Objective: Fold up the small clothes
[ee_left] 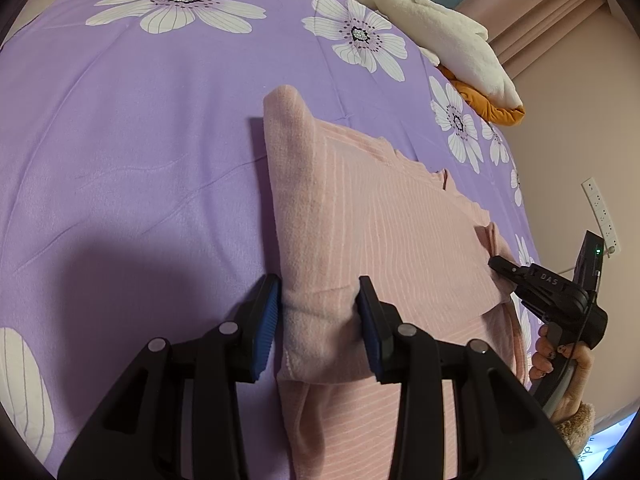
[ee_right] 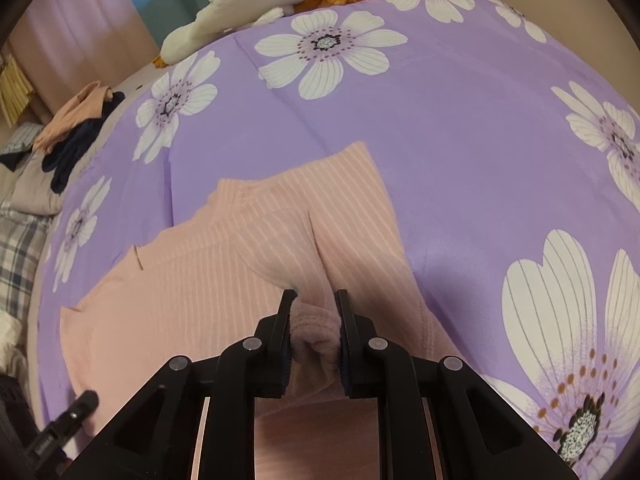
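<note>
Garment (ee_left: 384, 216): pink striped, lying mid-bed on the purple floral bedspread (ee_left: 132, 168). Your left tongs (ee_left: 318, 330) clamp its folded edge; your right tongs (ee_right: 314, 338) pinch another bunched fold.

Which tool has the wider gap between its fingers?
The left tool: its fingers stand well apart around a thick fold of the pink top. The right tool pinches a narrower bunch.

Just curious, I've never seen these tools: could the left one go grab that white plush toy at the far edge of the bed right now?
Probably not yet. The left gripper has its jaws clamped on the pink garment; it would have to let go first. Otherwise only open purple bedspread lies between it and the white plush toy.
</note>
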A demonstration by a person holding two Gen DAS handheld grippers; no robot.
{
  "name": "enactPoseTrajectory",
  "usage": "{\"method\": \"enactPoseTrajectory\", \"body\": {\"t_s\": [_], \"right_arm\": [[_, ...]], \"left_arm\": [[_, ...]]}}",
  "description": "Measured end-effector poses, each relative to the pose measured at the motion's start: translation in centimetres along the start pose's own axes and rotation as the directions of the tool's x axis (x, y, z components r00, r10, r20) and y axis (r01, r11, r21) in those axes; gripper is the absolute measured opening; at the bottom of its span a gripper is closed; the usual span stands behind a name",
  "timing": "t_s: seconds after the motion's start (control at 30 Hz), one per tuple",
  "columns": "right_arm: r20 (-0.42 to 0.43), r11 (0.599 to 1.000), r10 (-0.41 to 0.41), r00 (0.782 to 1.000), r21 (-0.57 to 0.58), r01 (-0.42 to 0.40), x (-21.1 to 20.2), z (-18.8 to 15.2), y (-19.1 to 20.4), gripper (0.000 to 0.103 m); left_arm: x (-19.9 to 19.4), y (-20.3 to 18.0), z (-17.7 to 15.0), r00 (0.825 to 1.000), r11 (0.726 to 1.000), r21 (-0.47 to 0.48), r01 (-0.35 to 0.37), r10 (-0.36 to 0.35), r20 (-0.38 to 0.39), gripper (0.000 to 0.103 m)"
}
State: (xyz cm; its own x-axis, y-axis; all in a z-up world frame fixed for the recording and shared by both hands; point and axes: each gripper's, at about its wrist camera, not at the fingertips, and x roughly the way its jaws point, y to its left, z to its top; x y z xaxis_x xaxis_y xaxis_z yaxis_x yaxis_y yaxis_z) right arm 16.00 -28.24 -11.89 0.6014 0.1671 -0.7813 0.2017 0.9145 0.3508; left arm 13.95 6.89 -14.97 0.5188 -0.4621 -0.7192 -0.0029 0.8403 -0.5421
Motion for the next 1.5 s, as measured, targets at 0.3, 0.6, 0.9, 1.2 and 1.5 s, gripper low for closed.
{"method": "enactPoseTrajectory", "body": {"t_s": [0.3, 0.6, 0.9, 1.2, 1.5], "right_arm": [[0.032, 0.999, 0.001, 0.999, 0.044, -0.002, -1.2, 0.3, -1.1, 0.021], [0.052, 0.995, -0.017, 0.998, 0.101, 0.011, -2.4, 0.4, -3.3, 0.021], [0.045, 0.999, -0.015, 0.999, 0.034, 0.013, -2.5, -0.3, -3.2, 0.021], [0.142, 0.999, -0.026, 0.989, -0.014, 0.029, -4.1, 0.0, -2.4, 0.005], [0.094, 0.994, -0.109, 0.99, -0.022, 0.112, -1.6, 0.3, -2.9, 0.005]], "left_arm": [[0.0, 0.0, 0.0, 1.0, 1.0, 0.006, -0.004, 0.004, 0.001, 0.038], [0.0, 0.0, 0.0, 1.0, 1.0, 0.006, -0.005, 0.005, 0.001, 0.038], [0.1, -0.1, -0.2, 1.0, 1.0, 0.017, -0.016, 0.016, 0.006, 0.038], [0.1, -0.1, -0.2, 1.0, 1.0, 0.017, -0.016, 0.016, 0.006, 0.039], [0.1, -0.2, -0.2, 1.0, 1.0, 0.02, -0.016, 0.016, 0.007, 0.039]]}}
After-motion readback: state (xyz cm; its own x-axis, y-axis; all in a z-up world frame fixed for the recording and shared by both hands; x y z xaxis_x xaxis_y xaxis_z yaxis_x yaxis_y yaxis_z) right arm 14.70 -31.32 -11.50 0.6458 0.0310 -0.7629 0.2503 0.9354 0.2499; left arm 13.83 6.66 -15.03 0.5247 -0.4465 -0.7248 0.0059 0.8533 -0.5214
